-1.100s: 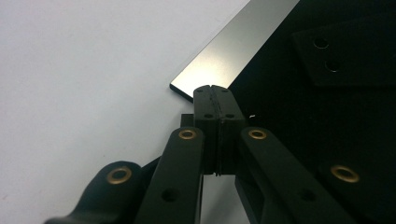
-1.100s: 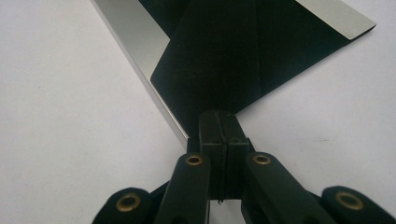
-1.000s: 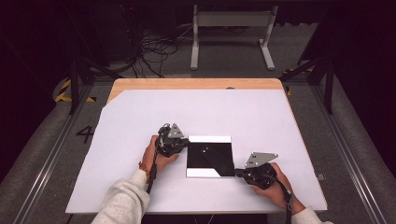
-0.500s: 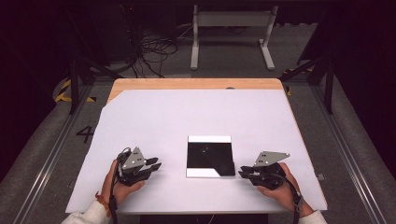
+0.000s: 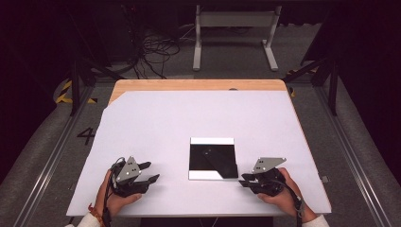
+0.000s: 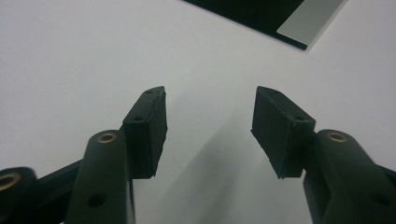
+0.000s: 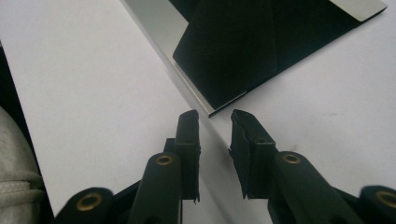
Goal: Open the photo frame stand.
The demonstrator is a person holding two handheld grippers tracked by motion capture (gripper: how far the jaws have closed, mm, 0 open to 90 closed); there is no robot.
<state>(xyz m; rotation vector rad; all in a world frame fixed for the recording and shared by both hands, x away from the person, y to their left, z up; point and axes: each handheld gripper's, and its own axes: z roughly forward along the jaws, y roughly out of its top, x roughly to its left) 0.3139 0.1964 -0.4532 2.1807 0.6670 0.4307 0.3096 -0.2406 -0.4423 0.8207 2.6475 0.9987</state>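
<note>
Two hand-held grippers rest low over a white table point(image 5: 198, 118), one on each side of a flat black square sheet point(image 5: 213, 158) with pale strips along its far and near edges. The sheet lies near the table's front middle, and a diagonal crease shows that part of it is folded over.

At the left of the high view, the left gripper point(image 5: 147, 172) sits well apart from the sheet. Its jaws have just been opening and stand moderately wide, with only bare table between them. In the left gripper view, a corner of the sheet point(image 6: 280, 18) lies far ahead.

At the right, the right gripper point(image 5: 245, 180) hovers just beside the sheet's near right corner. Its jaws have just been opening a little and stand narrow, with a small gap and nothing pinched. In the right gripper view, the corner point(image 7: 215, 109) lies just ahead of that gap.

The step in hand looks like letting go after a fold and lining up the next one. To do it well, the right gripper probably needs to slide one jaw under the thin edge without nudging the sheet. The left should come back beside the sheet to steady it and keep the creases square.
</note>
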